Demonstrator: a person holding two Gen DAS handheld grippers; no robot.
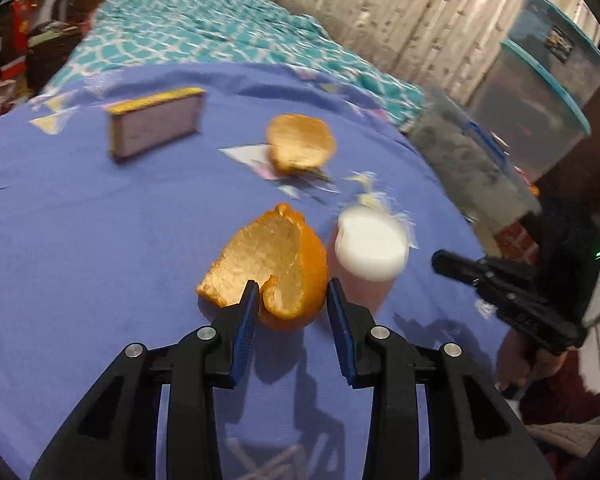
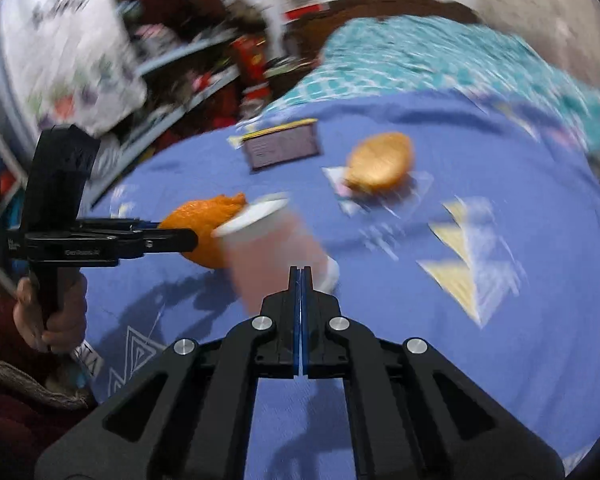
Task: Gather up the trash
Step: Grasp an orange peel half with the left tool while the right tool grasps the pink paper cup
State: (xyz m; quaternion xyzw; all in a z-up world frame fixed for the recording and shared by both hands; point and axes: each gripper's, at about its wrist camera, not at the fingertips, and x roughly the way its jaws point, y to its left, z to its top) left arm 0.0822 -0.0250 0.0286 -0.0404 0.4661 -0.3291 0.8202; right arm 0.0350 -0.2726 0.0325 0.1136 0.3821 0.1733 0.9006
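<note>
Left wrist view: the left gripper (image 1: 292, 298) has its blue pads narrowly parted around a large orange peel (image 1: 272, 264) on the blue sheet (image 1: 80, 240), one pad against the peel's torn edge and the other at its rounded side. Just right of it a pink cup with a white lid (image 1: 370, 254) is blurred. Ahead lie a second peel (image 1: 300, 142) on clear wrappers and, farther left, a dark box with a yellow edge (image 1: 156, 124). Right wrist view: the right gripper (image 2: 301, 276) is pressed fully together with nothing between its pads, the cup just ahead. A hand (image 2: 54, 312) holds the left gripper's handle.
</note>
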